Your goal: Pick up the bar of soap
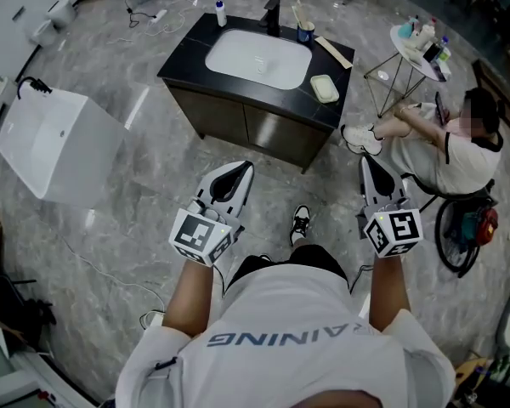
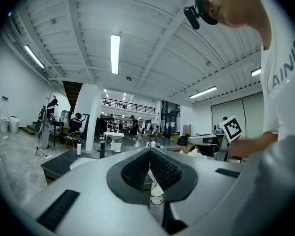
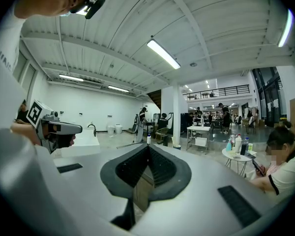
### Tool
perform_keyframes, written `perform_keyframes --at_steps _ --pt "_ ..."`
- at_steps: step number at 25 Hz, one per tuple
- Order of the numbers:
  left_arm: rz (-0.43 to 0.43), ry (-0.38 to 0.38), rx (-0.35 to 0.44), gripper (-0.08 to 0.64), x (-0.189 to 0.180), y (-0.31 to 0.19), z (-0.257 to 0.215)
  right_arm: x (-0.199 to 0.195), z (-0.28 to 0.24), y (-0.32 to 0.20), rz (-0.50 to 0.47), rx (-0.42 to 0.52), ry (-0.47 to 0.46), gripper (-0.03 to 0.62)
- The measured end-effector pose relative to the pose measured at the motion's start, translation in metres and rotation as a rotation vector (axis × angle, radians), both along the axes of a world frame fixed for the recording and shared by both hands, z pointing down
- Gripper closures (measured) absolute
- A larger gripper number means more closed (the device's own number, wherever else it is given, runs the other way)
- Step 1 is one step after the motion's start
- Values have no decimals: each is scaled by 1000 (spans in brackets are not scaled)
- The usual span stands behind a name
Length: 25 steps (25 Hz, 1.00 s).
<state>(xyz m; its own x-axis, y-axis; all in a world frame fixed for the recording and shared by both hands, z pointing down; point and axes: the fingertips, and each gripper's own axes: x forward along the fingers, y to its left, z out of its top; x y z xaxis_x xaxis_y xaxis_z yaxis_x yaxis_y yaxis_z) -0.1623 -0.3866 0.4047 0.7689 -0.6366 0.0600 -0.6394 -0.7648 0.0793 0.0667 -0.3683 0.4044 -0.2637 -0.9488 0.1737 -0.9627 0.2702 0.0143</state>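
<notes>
Head view | bar of soap on vanity, right edge | floor in front

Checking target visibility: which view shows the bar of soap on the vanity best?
The head view: the bar of soap lies in plain sight on the black counter, right of the sink. In neither the left gripper view nor the right gripper view can it be made out.
</notes>
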Motion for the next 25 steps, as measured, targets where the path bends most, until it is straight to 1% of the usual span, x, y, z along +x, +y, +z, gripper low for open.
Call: perform_keyframes --at_steps 5,10,15,20,25 --pt "-36 -16 -5 552 2 -32 3 2 8 -42 -33 0 -12 580" --pt "-76 -34 5 552 14 -74 -5 16 11 -94 -62 -7 -34 580" --pt "-102 -56 -5 552 49 -124 -5 51 17 -146 -77 -28 -65 580" --pt "-107 -81 -24 552 92 -178 3 94 33 -199 -75 -58 -70 580" --pt "-150 -111 -59 552 115 -218 16 121 54 -240 -87 -96 -91 580"
